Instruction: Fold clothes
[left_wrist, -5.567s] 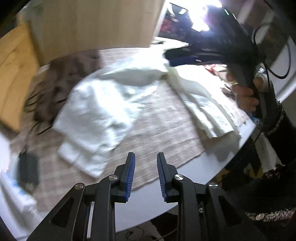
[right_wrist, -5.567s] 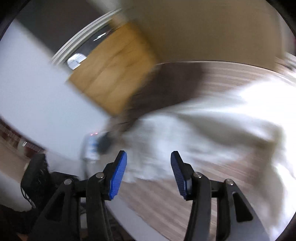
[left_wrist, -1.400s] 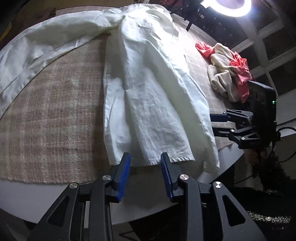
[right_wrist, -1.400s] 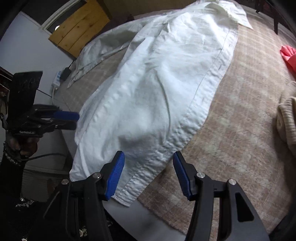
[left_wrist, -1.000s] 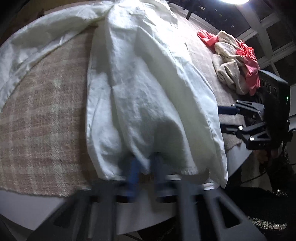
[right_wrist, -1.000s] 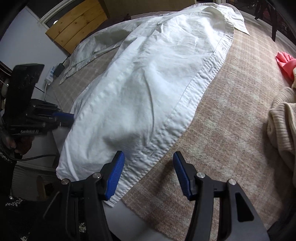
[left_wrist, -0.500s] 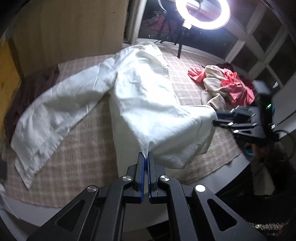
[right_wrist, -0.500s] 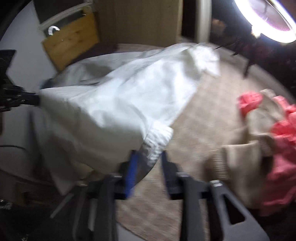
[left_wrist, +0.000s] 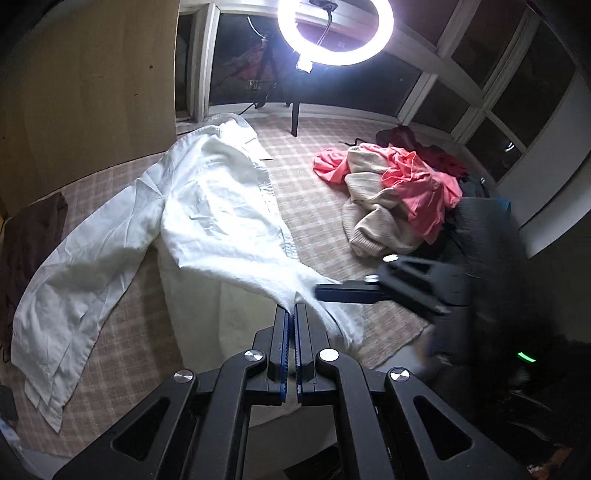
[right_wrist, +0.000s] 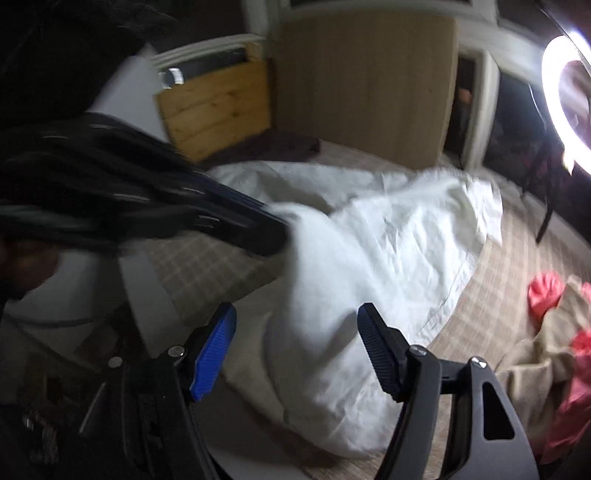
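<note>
White shirt (left_wrist: 207, 206) hem clamped in left gripper (left_wrist: 294, 314) | right gripper (right_wrist: 295, 332) just opened, shirt between

The shirt (left_wrist: 207, 206) is lying stretched along the cloth-covered table (left_wrist: 314, 199), its collar end at the far side near the ring light (left_wrist: 334, 33) and its hem end lifting off the near edge, pinched between the closed jaws of the left gripper (left_wrist: 291, 317). One sleeve is trailing to the left toward a dark garment (left_wrist: 26, 236) at the table's left edge. A heap of clothes (left_wrist: 395, 199) is sitting to the right of the shirt, well apart from it. The right gripper (right_wrist: 295, 350) is hanging with jaws apart, just opened, with the raised hem in front of them
</note>
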